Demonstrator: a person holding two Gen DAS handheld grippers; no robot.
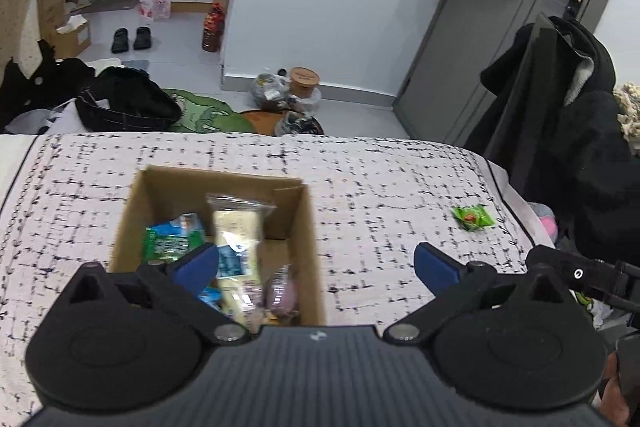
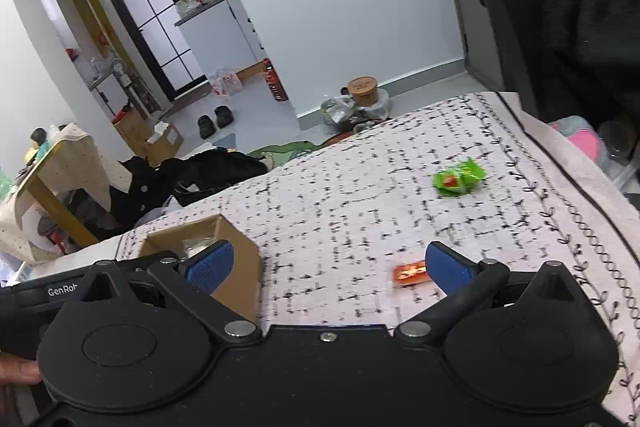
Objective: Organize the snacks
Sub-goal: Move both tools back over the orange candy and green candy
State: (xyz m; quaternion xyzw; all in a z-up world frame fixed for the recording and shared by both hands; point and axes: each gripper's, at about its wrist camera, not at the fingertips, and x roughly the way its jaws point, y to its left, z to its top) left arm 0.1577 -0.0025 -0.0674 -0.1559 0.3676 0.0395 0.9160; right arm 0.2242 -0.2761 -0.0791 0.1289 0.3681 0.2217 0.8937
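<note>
My open brown cardboard box [image 1: 218, 227] sits on the checked white tablecloth [image 1: 380, 179], packets inside. A green snack packet [image 2: 458, 181] and small orange packet [image 2: 410, 273] lie outside. My left gripper [image 1: 316, 269] and right gripper [image 2: 328, 263] gape released, empty.

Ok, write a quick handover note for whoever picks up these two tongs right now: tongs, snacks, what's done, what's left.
Left tongs: open, empty, over the cardboard box.
Right tongs: open, empty, over the patterned cloth, right of the box.
Snacks: several packets are already in the box, among them a long pale packet and a green-and-blue packet.
Done: those are packed.
Left: the green packet further out on the cloth, and the small orange packet beside the right tongs' right finger. Both lie loose and probably go into the box next.
</note>
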